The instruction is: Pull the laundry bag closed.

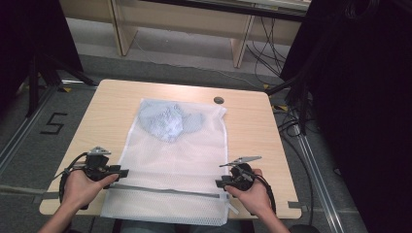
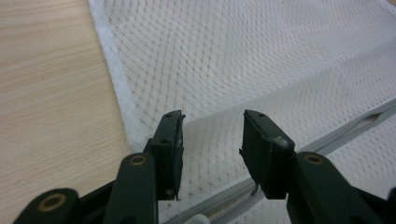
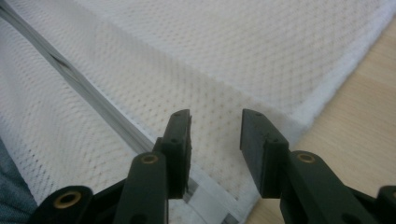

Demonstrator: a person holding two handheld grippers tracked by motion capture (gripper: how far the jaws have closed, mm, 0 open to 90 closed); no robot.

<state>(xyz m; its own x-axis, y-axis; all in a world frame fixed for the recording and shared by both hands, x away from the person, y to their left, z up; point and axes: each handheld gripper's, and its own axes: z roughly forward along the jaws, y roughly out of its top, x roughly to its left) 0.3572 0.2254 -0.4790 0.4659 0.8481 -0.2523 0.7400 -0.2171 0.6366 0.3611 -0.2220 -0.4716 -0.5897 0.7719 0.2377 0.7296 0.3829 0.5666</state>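
One white mesh bag (image 1: 170,160), one blue garment (image 1: 167,120) inside; two grippers, left gripper (image 1: 114,173) and right gripper (image 1: 222,183), jaws apart.

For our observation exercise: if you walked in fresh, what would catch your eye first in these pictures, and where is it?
A large white mesh laundry bag lies flat down the middle of the wooden table, with a crumpled pale blue garment inside at its far end. Near its grey zipper, the left gripper and the right gripper sit at the bag's two side edges, both with jaws apart.
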